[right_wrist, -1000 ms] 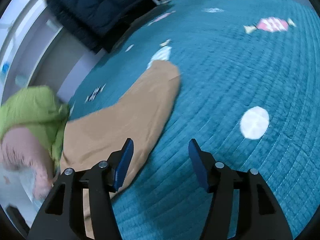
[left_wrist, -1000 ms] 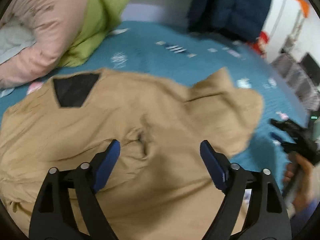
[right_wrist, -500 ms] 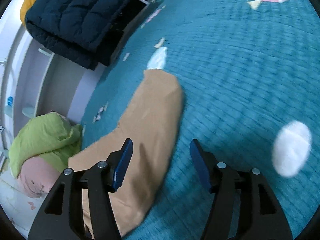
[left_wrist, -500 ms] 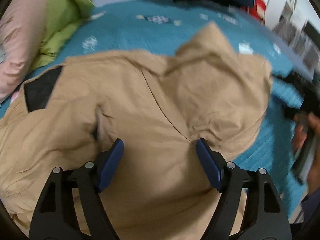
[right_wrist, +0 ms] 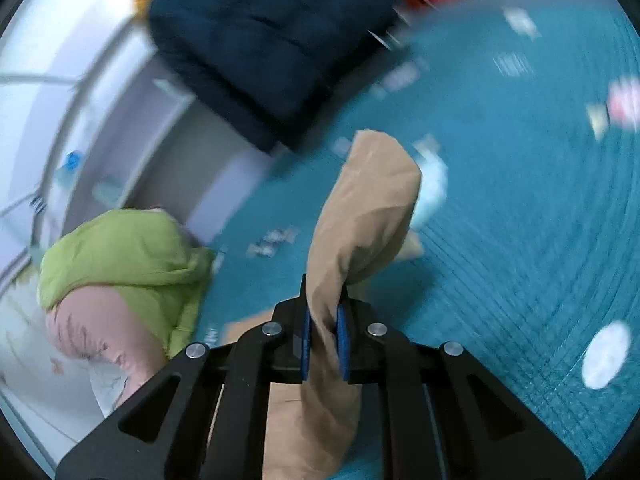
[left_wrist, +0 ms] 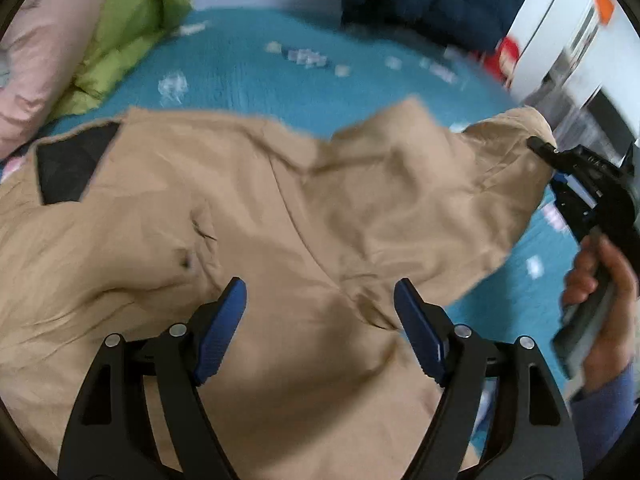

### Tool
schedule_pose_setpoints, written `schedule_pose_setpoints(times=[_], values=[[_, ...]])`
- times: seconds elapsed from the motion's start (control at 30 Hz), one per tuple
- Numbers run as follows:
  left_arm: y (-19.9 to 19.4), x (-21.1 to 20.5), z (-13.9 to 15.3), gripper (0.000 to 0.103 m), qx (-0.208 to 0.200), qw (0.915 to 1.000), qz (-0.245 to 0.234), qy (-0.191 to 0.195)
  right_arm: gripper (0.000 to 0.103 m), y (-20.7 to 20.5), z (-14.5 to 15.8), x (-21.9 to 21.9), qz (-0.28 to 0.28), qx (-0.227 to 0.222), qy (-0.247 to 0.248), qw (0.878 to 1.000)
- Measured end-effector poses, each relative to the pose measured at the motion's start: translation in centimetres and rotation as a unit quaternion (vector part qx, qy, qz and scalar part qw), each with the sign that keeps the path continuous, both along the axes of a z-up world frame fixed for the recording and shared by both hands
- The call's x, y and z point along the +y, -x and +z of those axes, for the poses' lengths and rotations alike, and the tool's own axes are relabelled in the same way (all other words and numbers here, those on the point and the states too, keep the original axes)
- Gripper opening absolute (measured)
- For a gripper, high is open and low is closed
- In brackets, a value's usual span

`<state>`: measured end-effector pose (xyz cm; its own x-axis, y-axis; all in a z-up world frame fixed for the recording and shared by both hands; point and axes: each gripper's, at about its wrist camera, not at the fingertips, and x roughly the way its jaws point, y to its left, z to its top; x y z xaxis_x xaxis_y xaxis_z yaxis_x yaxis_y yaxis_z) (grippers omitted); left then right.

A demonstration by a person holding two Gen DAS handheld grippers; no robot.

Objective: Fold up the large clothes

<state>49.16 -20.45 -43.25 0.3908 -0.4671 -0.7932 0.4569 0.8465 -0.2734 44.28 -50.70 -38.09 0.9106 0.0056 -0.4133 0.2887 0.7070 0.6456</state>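
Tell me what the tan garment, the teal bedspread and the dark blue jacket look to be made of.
Tan garment: thin matte woven cloth, maybe cotton; it creases finely and bunches limply in the closing right gripper.
Teal bedspread: quilted fabric, matte; stitched ridges run in parallel lines.
Dark blue jacket: padded, puffy quilted panels, probably synthetic shell; blur hides any sheen.

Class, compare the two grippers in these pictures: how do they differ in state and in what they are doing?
The left gripper stands open above the tan coat, gripping nothing; the right gripper is closing on the coat's sleeve, cloth between its pads. The left hovers over the body; the right lifts the sleeve. Both have blue pads.
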Motion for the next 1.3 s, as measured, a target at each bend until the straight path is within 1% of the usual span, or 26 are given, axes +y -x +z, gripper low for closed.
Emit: schedule_pose_setpoints(times=[0.07,0.13,0.23,0.27,0.33,0.4,0.47,0.53,0.6,0.67,0.73,0.77,0.83,0.87,0.9,0.93,0.97,1.03,1.1,1.13,1.17,1.2,1.23,1.27,1.3], values=[[1.0,2.2,2.0,0.077,-0.012,0.9996,0.016,0.02,0.01,0.4,3.3,3.0,0.018,-0.027,0.04,0.999],[1.5,4.5,3.4,0.08,-0.021,0.9987,0.038,0.025,0.01,0.3,5.5,5.7,0.044,-0.048,0.054,0.996],[1.7,9.8,4.7,0.08,-0.034,0.9954,0.09,-0.001,0.01,-0.3,8.0,11.7,0.104,-0.075,0.066,0.99],[1.6,11.0,4.9,0.08,-0.038,0.9938,0.105,-0.009,0.01,-0.6,8.4,13.9,0.124,-0.079,0.067,0.987],[1.6,14.8,4.9,0.08,-0.037,0.9874,0.149,-0.04,0.01,-1.2,8.6,18.3,0.16,-0.08,0.069,0.981],[1.4,18.7,4.9,0.08,-0.029,0.9804,0.189,-0.05,0.01,-2.3,7.8,23.2,0.206,-0.068,0.065,0.974],[1.7,21.9,4.7,0.08,-0.021,0.974,0.218,-0.058,0.01,-3.6,6.2,27.5,0.248,-0.045,0.056,0.966],[2.2,25.3,4.4,0.08,-0.014,0.9672,0.246,-0.059,0.01,-4.7,4.4,32.0,0.285,-0.016,0.069,0.956],[2.8,28.0,4.2,0.08,-0.01,0.9623,0.264,-0.063,0.011,-5.6,2.0,36.8,0.323,0.02,0.086,0.942],[3.4,29.9,4.0,0.08,-0.008,0.9579,0.28,-0.065,0.011,-6.3,-0.3,40.1,0.35,0.048,0.099,0.93],[4.0,31.7,3.8,0.081,-0.002,0.9543,0.292,-0.063,0.016,-7.4,-2.8,42.3,0.373,0.09,0.11,0.917],[4.3,32.3,3.7,0.081,0.001,0.9533,0.295,-0.063,0.021,-7.9,-4.2,43.2,0.382,0.113,0.109,0.911],[4.5,33.0,3.6,0.081,0.005,0.9531,0.297,-0.059,0.032,-7.8,-6.1,44.6,0.399,0.147,0.107,0.899],[4.4,33.1,3.6,0.081,0.005,0.9531,0.297,-0.058,0.037,-7.7,-6.2,44.8,0.402,0.154,0.114,0.896],[4.5,33.2,3.9,0.081,0.003,0.9539,0.295,-0.056,0.04,-7.4,-5.7,44.8,0.403,0.148,0.124,0.895],[4.5,33.2,4.1,0.082,-0.001,0.9548,0.293,-0.053,0.055,-6.9,-5.0,44.6,0.399,0.142,0.133,0.896],[4.5,33.1,4.4,0.083,-0.005,0.9552,0.292,-0.049,0.067,-6.5,-4.4,44.2,0.394,0.135,0.142,0.898],[4.3,32.7,5.3,0.083,-0.013,0.9561,0.291,-0.033,0.068,-5.5,-1.8,42.9,0.387,0.101,0.161,0.903],[3.6,31.7,5.7,0.084,-0.016,0.9587,0.283,-0.019,0.068,-4.3,-0.4,40.8,0.375,0.079,0.177,0.906],[3.3,31.1,5.8,0.084,-0.016,0.9604,0.278,-0.017,0.068,-4.2,0.1,39.6,0.363,0.075,0.183,0.911],[2.9,30.6,5.8,0.085,-0.015,0.962,0.272,-0.016,0.068,-4.3,0.6,37.9,0.344,0.077,0.184,0.918],[2.1,29.4,5.8,0.085,-0.012,0.9654,0.26,-0.016,0.068,-5.0,0.6,36.8,0.332,0.081,0.176,0.923],[1.6,28.7,5.9,0.085,-0.013,0.9673,0.253,-0.016,0.068,-5.6,0.5,34.4,0.315,0.092,0.15,0.933],[0.7,27.3,5.8,0.085,-0.011,0.9708,0.239,-0.016,0.067,-6.3,0.1,32.6,0.304,0.105,0.123,0.939],[0.1,26.6,5.6,0.085,-0.008,0.9729,0.231,-0.016,0.058,-7.1,-0.9,29.8,0.29,0.123,0.076,0.946]])
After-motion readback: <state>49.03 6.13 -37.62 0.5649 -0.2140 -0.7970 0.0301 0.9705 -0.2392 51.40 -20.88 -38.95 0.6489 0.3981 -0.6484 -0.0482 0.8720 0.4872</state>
